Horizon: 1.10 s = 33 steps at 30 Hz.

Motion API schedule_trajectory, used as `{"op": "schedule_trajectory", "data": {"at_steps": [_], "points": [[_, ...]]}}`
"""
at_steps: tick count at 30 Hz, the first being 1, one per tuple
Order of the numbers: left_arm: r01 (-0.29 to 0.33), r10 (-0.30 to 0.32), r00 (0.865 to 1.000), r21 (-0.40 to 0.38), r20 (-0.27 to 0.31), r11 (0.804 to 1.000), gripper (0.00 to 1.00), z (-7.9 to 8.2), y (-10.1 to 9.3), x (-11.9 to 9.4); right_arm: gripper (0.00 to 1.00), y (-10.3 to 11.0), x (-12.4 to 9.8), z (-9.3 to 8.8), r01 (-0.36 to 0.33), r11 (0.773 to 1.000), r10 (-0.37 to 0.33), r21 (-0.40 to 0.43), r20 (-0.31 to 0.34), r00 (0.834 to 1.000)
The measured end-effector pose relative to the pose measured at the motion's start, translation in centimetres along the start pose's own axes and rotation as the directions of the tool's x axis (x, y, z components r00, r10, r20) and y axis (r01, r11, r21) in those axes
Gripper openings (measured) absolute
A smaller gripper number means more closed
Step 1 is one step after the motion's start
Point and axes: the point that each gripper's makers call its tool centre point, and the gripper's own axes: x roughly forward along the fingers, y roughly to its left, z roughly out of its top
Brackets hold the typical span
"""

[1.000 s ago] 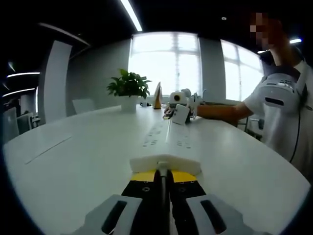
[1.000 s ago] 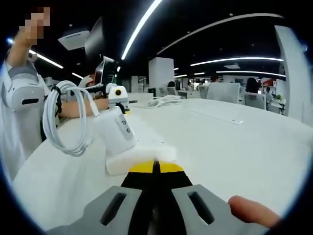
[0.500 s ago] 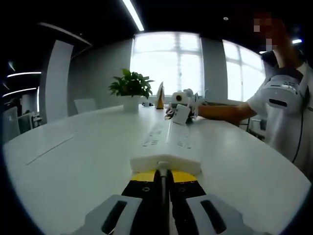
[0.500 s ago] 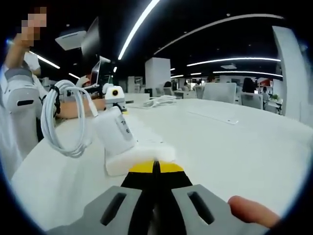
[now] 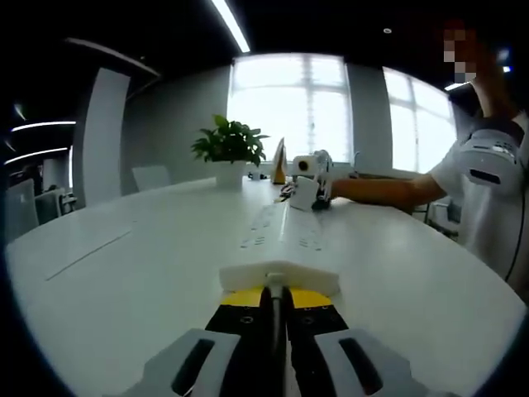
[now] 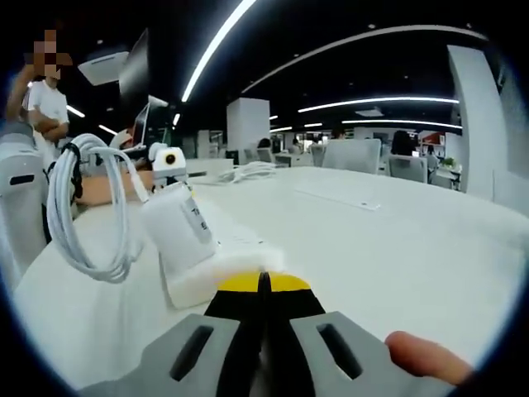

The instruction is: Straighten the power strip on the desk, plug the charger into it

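**A:** While both claws pinch the power strip (image 5: 279,277) by its two ends, which step are we on?

**B:** Straightening, I judge. My left gripper (image 5: 277,291) is clamped on one end; my right gripper (image 6: 263,281) is clamped on the other. The strip lies flat along the white desk (image 5: 124,281).

**A:** And the charger (image 6: 179,230)?

**B:** Standing on the strip just beyond my right jaws, its coiled cable (image 6: 83,211) hanging beside it. I cannot tell whether it is seated. Next: square the strip, let go, press the charger home.
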Motion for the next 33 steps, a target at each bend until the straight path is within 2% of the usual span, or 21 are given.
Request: {"op": "schedule_trajectory", "data": {"at_steps": [18,19,26,29,33], "points": [[-0.054,0.054,0.998,-0.005,0.015,0.999,0.16,0.1,0.5,-0.1,0.02,2.5,-0.3,0.2,0.016,1.0,-0.016,-0.009,-0.004,1.0],[-0.058,0.058,0.998,-0.005,0.014,0.998,0.16,0.1,0.5,-0.1,0.02,1.9,-0.4,0.1,0.019,1.0,-0.019,-0.008,-0.005,1.0],[-0.101,0.101,0.995,-0.021,0.01,0.995,0.27,0.1,1.1,-0.3,0.08,2.3,-0.8,0.2,0.05,0.999,-0.05,-0.003,-0.012,0.999],[-0.099,0.099,0.995,-0.04,0.007,0.994,0.33,0.1,0.8,-0.5,0.1,2.8,-1.1,0.1,0.058,0.998,-0.058,0.003,-0.014,0.998],[-0.118,0.12,0.992,-0.054,0.035,0.992,0.38,0.6,0.5,-1.2,0.12,3.5,-1.6,0.1,0.062,0.998,-0.062,0.012,-0.017,0.998]]}}
